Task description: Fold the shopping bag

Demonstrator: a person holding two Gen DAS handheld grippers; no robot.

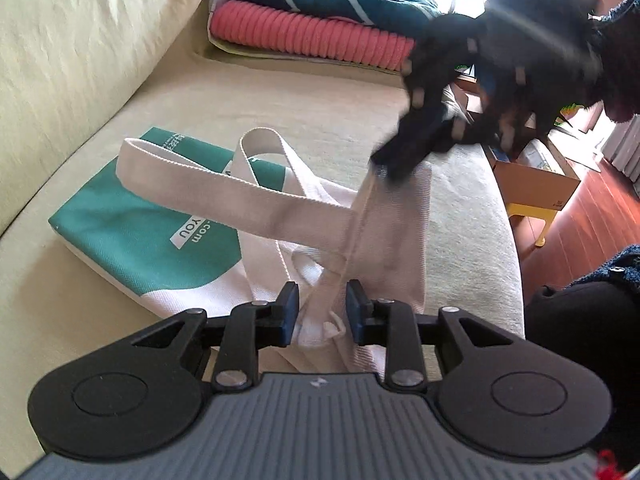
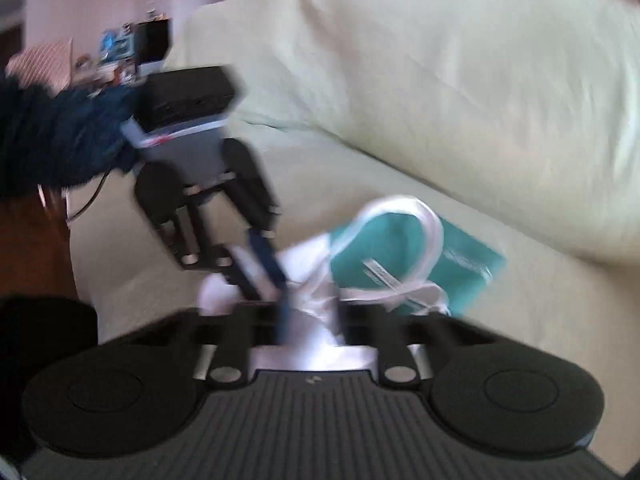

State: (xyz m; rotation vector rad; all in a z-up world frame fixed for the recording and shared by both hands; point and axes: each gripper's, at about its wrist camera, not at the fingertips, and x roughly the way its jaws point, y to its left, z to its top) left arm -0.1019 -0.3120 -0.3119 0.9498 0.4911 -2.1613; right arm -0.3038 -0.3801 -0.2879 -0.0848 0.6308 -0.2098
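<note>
One shopping bag [image 1: 132, 224] with two handles [image 1: 224, 184], two hand-held grippers [image 1: 322, 308], two folded blankets [image 1: 316, 36].

A pale yellow sofa [image 1: 100, 60] stands on a reddish wood floor [image 1: 580, 232], daylight behind.

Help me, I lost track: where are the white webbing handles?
Left wrist view, centre: white webbing handles loop over the teal-and-white canvas bag on the cream sofa seat.

Teal-and-white shopping bag [image 1: 160, 232], cream sofa [image 1: 280, 96]
</note>
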